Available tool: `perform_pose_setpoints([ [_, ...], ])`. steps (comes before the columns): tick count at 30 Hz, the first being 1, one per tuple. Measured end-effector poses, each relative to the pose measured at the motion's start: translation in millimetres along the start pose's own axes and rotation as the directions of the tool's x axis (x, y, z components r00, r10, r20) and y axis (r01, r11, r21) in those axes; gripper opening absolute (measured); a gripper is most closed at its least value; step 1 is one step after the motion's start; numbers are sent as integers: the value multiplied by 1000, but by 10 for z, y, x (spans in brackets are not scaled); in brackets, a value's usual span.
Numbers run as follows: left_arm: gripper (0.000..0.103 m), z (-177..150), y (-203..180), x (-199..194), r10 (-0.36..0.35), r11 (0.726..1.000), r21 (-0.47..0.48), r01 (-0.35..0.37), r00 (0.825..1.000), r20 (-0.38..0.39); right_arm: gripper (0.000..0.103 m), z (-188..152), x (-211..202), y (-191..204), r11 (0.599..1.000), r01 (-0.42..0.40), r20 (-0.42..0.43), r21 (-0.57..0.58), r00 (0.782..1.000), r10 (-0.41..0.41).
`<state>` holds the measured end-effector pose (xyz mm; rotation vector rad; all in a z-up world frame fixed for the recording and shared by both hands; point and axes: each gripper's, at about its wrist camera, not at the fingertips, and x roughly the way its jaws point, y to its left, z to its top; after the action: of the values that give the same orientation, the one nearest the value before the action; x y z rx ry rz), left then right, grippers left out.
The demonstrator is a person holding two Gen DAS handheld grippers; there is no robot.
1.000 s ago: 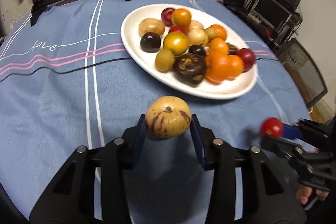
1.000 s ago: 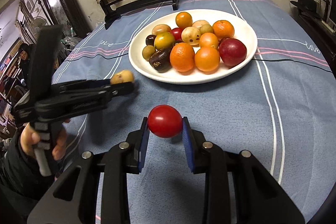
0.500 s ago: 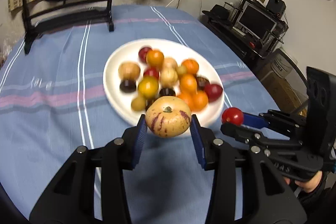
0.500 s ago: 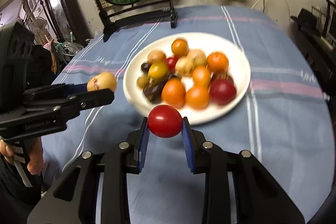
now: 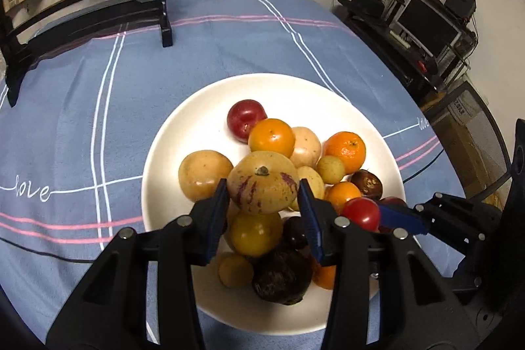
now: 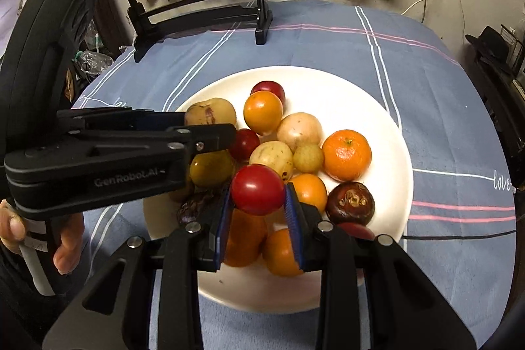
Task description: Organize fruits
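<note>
My left gripper (image 5: 262, 199) is opening, the purple-streaked yellow fruit (image 5: 263, 182) between its blue pads but just coming free, because I want it to drop onto the heap in the middle of the white plate (image 5: 183, 133). My right gripper (image 6: 257, 202) is opening too, around the red tomato (image 6: 257, 188), over the pile toward the plate's near rim. I hold both low so neither fruit rolls off onto the blue tablecloth (image 5: 98, 107).
</note>
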<state>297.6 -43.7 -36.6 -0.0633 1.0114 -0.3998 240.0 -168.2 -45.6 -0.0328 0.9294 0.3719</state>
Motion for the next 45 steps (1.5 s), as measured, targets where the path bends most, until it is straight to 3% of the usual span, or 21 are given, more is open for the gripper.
perform_pose_setpoints([
  [2,91,9,18,-50,29,999,-15,-29,999,38,82,3,-9,24,999,52,18,-15,999,-52],
  [3,92,7,21,-110,38,999,-22,-36,997,65,91,-5,-38,38,997,70,29,-26,997,-69],
  [8,93,-106,11,-406,59,998,-21,-57,992,111,101,-148,-282,96,996,75,27,-44,997,-74],
  [12,98,-454,-79,-808,96,995,-26,-93,978,187,102,-448,-595,191,993,113,51,-40,993,-110],
  [15,101,-779,-178,-1040,107,994,-33,-102,971,215,102,-678,-758,180,995,94,66,26,993,-95],
  [18,101,-1091,-280,-1191,116,993,-54,-107,969,217,102,-879,-850,158,992,95,62,78,993,-100],
  [26,101,-1716,-491,-1450,140,990,-66,-129,967,211,102,-1211,-1098,263,989,122,73,85,989,-128],
  [31,101,-1861,-607,-1589,175,984,-50,-168,956,235,102,-1331,-1219,294,987,134,93,87,986,-142],
  [45,101,-1918,-664,-1616,194,981,-56,-186,954,228,102,-1458,-1278,245,985,136,100,104,984,-147],
])
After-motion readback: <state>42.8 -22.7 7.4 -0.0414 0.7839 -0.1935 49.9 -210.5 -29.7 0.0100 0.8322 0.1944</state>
